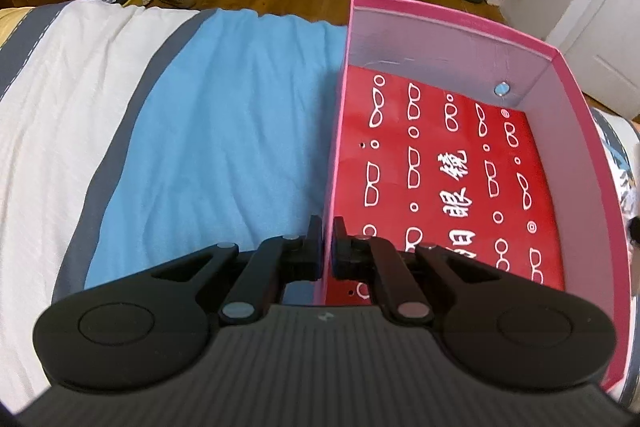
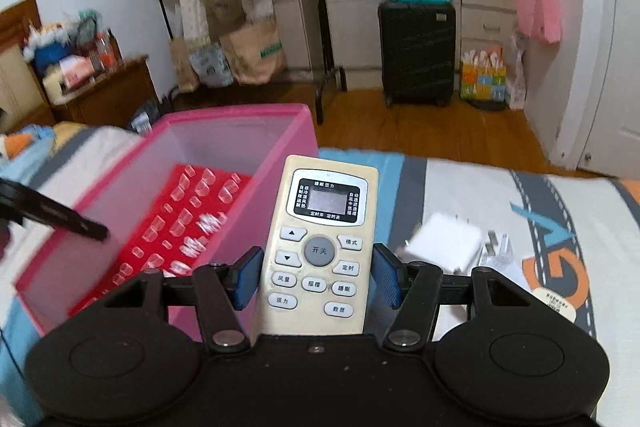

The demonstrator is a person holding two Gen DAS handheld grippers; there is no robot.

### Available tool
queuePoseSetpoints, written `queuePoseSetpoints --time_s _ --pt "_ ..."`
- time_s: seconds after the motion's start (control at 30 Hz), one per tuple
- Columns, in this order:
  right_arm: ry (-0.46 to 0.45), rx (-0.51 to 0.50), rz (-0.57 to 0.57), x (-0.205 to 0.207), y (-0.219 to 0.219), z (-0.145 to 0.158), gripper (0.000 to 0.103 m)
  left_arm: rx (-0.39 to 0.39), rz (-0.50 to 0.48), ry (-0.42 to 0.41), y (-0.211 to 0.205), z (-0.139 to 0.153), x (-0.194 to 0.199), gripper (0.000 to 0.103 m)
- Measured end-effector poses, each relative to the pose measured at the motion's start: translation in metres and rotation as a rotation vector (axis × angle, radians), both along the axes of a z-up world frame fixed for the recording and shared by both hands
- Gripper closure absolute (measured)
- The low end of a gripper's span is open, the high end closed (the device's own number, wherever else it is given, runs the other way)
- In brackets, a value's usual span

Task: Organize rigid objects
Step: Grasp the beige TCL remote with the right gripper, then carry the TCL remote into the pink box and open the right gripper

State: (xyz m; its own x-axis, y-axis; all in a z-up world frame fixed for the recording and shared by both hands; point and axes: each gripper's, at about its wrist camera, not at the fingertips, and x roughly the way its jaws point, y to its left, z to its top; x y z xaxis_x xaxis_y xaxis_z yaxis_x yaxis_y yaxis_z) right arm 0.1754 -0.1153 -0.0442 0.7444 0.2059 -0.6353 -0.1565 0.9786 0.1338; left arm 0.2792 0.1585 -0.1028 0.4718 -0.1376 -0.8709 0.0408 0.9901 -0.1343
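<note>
A pink box lies on the bed with a red glasses-patterned case flat inside it. My left gripper is shut on the box's left wall near the front corner. In the right wrist view my right gripper is shut on a cream air-conditioner remote, held above the bed just right of the pink box. The left gripper's finger shows at that view's left, on the box wall.
A blue towel covers the bed left of the box. A white charger and a small plug lie on the bed to the right. Beyond are a black suitcase, paper bags, a wooden nightstand and floor.
</note>
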Motion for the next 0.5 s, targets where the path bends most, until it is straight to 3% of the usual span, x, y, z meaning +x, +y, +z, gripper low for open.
queuePoseSetpoints --time_s 0.1,0.2,0.4,0.5 --pt "-0.051 0.044 0.03 -0.012 0.01 0.018 0.04 0.018 -0.017 0.012 -0.002 -0.001 -0.002 0.1" --pt "-0.019 0.102 0.099 -0.008 0.031 0.032 0.04 0.025 -0.035 0.01 -0.003 -0.001 -0.005 0.1" --pt "0.198 0.226 0.184 0.032 0.081 0.027 0.04 0.008 -0.021 0.018 0.0 -0.004 -0.006 0.1" --pt "0.293 0.212 0.158 0.061 0.108 0.009 0.04 0.003 -0.023 0.014 0.001 -0.003 -0.008 0.1"
